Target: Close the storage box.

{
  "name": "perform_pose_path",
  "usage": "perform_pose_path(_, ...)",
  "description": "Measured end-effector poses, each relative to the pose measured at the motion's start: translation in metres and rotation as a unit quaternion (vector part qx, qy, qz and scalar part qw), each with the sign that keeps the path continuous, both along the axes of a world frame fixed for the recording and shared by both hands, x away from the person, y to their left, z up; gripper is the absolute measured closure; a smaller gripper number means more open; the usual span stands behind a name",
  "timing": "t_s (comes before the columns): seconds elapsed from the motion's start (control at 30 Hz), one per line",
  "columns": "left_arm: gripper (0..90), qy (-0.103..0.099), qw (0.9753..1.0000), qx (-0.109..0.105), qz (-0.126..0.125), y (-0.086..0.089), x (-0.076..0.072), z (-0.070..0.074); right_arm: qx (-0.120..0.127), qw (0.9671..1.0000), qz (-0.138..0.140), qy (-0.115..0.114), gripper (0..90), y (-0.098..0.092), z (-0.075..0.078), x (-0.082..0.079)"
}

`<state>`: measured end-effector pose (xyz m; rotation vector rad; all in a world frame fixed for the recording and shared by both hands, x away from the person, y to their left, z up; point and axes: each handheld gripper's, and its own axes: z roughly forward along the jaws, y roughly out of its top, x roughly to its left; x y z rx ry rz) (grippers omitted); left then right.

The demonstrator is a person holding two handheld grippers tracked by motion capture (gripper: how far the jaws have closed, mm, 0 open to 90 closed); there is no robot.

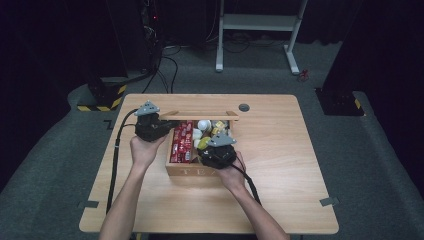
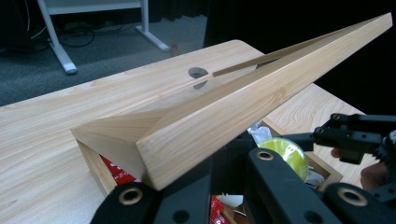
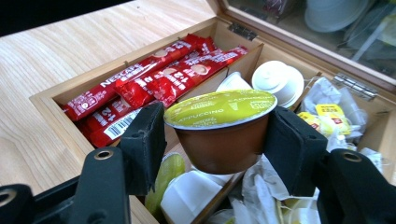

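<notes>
Cappuccino capsule [image 3: 219, 133] pinched in our right gripper [image 3: 217, 140] at frame centre; left gripper [image 2: 196, 186] clamps box lid [image 2: 243, 100], seen lower centre.

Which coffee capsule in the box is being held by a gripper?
The brown capsule with the yellow-green cappuccino lid, clamped in the right gripper. The white capsules lie loose in the box.

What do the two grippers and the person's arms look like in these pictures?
Both the left gripper and the right gripper are black, each with a grey three-cornered plate on top and a black cable trailing back. In the right gripper view, its jaws are black with dark flat pads and round brass-coloured rivets. The forearms are bare, with no sleeves or gloves.
</notes>
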<state>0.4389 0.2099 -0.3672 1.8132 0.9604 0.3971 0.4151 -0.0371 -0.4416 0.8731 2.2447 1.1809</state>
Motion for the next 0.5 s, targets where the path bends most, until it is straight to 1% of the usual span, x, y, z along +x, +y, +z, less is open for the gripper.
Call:
perform_pose_path(0.3, 90.0, -0.003, 1.0, 0.002, 0.001, 0.0, -0.001, -0.001, 0.013, 0.9999, 0.0, 0.0, 40.6, -0.012, 0.006, -0.001)
perform_pose_path(0.5, 90.0, -0.002, 1.0, 0.001, 0.001, 0.0, -0.001, -0.002, 0.021, 0.9997, -0.007, -0.003, 40.6, -0.022, 0.01, -0.003)
